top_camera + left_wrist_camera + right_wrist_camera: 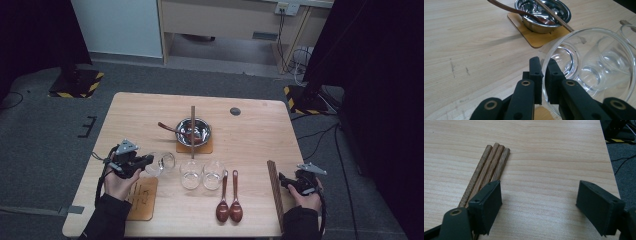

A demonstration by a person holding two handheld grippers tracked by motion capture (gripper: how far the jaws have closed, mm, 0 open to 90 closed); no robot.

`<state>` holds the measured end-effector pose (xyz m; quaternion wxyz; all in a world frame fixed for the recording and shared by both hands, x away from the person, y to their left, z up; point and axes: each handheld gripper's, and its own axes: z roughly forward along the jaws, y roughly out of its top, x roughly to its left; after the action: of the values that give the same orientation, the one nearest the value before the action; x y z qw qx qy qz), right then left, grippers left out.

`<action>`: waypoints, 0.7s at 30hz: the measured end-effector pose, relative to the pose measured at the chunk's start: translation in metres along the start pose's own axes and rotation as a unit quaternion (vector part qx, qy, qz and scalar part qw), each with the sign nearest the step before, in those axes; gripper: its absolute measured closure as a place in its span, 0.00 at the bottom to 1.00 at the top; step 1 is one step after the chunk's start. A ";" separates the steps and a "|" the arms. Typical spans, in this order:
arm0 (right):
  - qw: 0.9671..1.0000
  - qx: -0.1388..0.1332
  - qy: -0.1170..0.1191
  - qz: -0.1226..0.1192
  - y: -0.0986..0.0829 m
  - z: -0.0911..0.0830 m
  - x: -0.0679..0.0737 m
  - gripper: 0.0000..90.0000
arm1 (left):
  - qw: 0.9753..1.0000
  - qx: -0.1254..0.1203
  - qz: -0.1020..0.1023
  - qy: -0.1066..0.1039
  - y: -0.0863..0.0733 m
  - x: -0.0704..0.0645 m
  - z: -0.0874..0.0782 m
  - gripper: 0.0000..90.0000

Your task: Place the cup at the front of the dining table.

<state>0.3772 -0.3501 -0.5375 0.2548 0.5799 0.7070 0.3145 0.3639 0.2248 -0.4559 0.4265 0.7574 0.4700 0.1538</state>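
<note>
The left gripper is pinching the rim of a clear glass, tipping it on its side just left of two upright glasses. Bare table is lying open behind it; the steel bowl is standing beyond. The right gripper is gaping wide, holding nothing, beside the wooden sticks near the table's right edge.
</note>
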 end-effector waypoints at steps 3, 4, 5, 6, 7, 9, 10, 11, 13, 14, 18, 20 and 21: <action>1.000 0.001 0.000 0.001 0.000 0.000 0.000 0.22 | 1.000 -0.003 0.000 0.003 0.002 0.001 -0.001 0.95; 1.000 0.001 0.000 0.001 0.000 0.000 0.000 0.22 | 1.000 -0.005 -0.001 0.003 0.003 0.001 -0.001 0.95; 1.000 0.001 0.000 0.001 0.000 0.000 0.000 0.22 | 1.000 -0.006 0.000 0.004 0.004 0.001 -0.001 0.95; 1.000 0.001 0.000 0.001 0.000 0.000 0.000 0.22 | 1.000 -0.006 0.002 0.005 0.005 0.002 -0.002 0.95; 1.000 0.001 0.000 0.001 0.000 0.000 0.000 0.22 | 1.000 -0.006 0.002 0.005 0.005 0.002 -0.002 0.95; 1.000 0.001 0.000 0.001 0.000 0.000 0.000 0.22 | 1.000 -0.008 0.000 0.007 0.008 0.003 -0.002 0.95; 1.000 0.001 0.000 0.000 0.000 0.000 0.000 0.22 | 1.000 -0.009 0.003 0.012 0.011 0.004 -0.003 0.95; 1.000 0.002 0.000 0.001 0.000 0.000 0.000 0.22 | 1.000 -0.010 0.002 0.013 0.013 0.004 -0.003 0.95; 1.000 0.002 0.000 0.000 0.000 0.000 0.000 0.22 | 1.000 -0.011 0.003 0.017 0.017 0.006 -0.003 0.95; 1.000 0.002 0.000 0.000 0.000 0.000 0.000 0.22 | 1.000 -0.012 0.002 0.018 0.018 0.007 -0.003 0.95; 1.000 0.002 0.000 0.000 0.000 0.000 0.000 0.22 | 1.000 -0.018 -0.004 0.023 0.025 0.011 -0.003 0.95; 1.000 0.002 0.000 0.000 0.000 0.000 0.000 0.22 | 0.999 -0.019 -0.003 0.027 0.028 0.014 -0.003 0.95; 1.000 0.002 0.000 0.000 0.000 0.000 0.000 0.22 | 0.999 -0.020 -0.004 0.030 0.029 0.015 -0.003 0.95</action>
<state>0.3776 -0.3500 -0.5375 0.2536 0.5804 0.7075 0.3137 0.3871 0.2333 -0.4336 0.4278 0.7420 0.4823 0.1839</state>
